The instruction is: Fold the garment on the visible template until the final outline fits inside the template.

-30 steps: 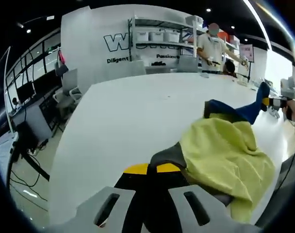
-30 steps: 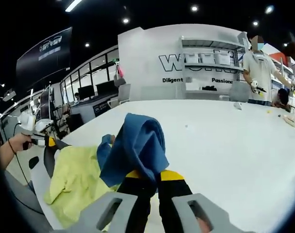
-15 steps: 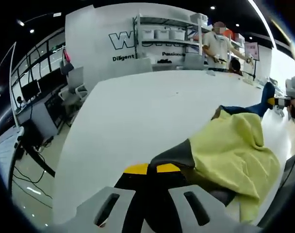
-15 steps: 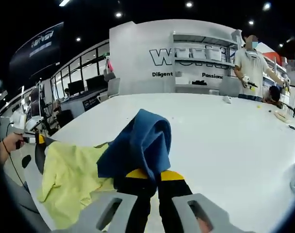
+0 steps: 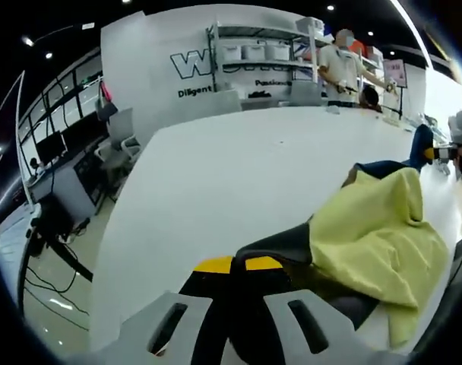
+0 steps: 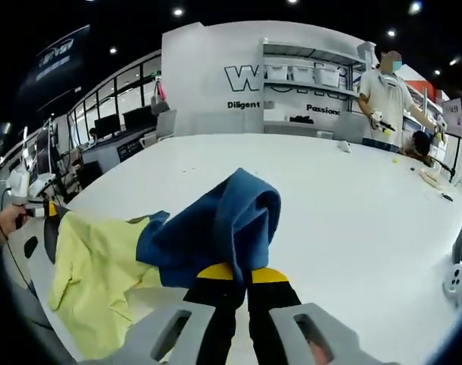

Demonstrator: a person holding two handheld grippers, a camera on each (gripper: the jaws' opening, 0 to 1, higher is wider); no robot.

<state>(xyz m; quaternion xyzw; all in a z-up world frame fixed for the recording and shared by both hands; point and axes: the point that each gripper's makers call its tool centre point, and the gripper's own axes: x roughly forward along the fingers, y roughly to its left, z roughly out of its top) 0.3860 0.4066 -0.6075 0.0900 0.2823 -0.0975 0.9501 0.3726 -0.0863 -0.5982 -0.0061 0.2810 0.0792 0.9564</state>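
Broad white desk (image 5: 216,175), glossy, running back toward a white wall with dark lettering (image 6: 246,76) and shelves of bins (image 5: 254,53). Office chairs (image 5: 121,133) and monitors (image 6: 121,122) off to one side; a person (image 6: 383,87) standing at the far edge. Garment (image 5: 375,236), yellow, blue and dark grey, draped over the near desk corner. Left claw (image 5: 235,266) clamped on its grey edge, right claw (image 6: 235,274) clamped on the blue part.

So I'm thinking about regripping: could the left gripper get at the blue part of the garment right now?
Probably not: the left gripper is shut on the garment's dark edge, and the blue part is at the far end, pinched in the right gripper.
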